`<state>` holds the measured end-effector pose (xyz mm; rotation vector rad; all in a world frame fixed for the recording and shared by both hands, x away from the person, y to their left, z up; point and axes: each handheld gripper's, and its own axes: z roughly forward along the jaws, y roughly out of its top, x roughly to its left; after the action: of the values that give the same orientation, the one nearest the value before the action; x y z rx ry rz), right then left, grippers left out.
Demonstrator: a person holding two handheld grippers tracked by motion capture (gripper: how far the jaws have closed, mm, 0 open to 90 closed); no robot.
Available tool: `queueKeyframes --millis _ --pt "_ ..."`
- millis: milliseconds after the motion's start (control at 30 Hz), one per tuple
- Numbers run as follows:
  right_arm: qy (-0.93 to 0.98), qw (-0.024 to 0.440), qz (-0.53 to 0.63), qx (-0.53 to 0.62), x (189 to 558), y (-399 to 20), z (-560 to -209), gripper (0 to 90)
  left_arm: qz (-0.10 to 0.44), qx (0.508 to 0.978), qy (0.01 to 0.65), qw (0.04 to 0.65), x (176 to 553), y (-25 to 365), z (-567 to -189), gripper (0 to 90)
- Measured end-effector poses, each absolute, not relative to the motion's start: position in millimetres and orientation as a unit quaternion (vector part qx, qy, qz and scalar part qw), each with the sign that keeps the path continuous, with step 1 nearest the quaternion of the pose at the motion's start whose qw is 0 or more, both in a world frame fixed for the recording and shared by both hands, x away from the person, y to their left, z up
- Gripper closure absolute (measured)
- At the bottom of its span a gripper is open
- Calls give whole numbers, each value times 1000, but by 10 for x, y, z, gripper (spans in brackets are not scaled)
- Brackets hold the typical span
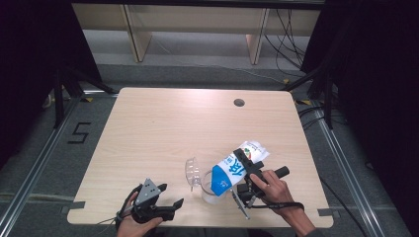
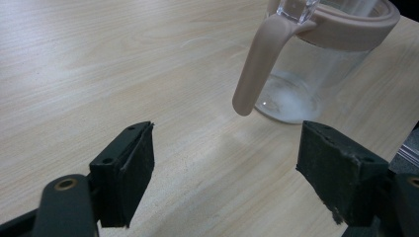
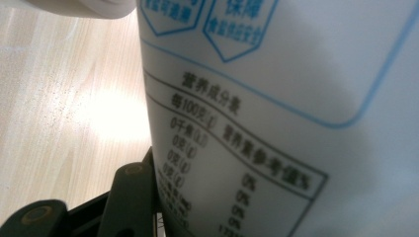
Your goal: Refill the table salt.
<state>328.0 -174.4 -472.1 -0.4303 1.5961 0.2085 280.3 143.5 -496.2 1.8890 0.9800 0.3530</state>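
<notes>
The right gripper (image 1: 245,165) is clamping the white-and-blue pouch (image 1: 236,168) tilted mouth-down over the clear jug (image 1: 210,190) at its seven o'clock, seemingly to pour, while the left gripper (image 1: 169,196) is waiting open and empty at the jug's nine o'clock.

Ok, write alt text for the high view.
The right gripper tips a white and blue bag over a clear jug near the front of a wooden table. The left gripper rests open beside the jug.
</notes>
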Motion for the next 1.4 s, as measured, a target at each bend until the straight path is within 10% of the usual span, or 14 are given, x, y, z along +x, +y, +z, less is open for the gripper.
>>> queueKeyframes --millis 1400 --pt "682 678 95 -255 3426 -1734 -4723 514 144 772 403 470 2799 1434 -4971 217"
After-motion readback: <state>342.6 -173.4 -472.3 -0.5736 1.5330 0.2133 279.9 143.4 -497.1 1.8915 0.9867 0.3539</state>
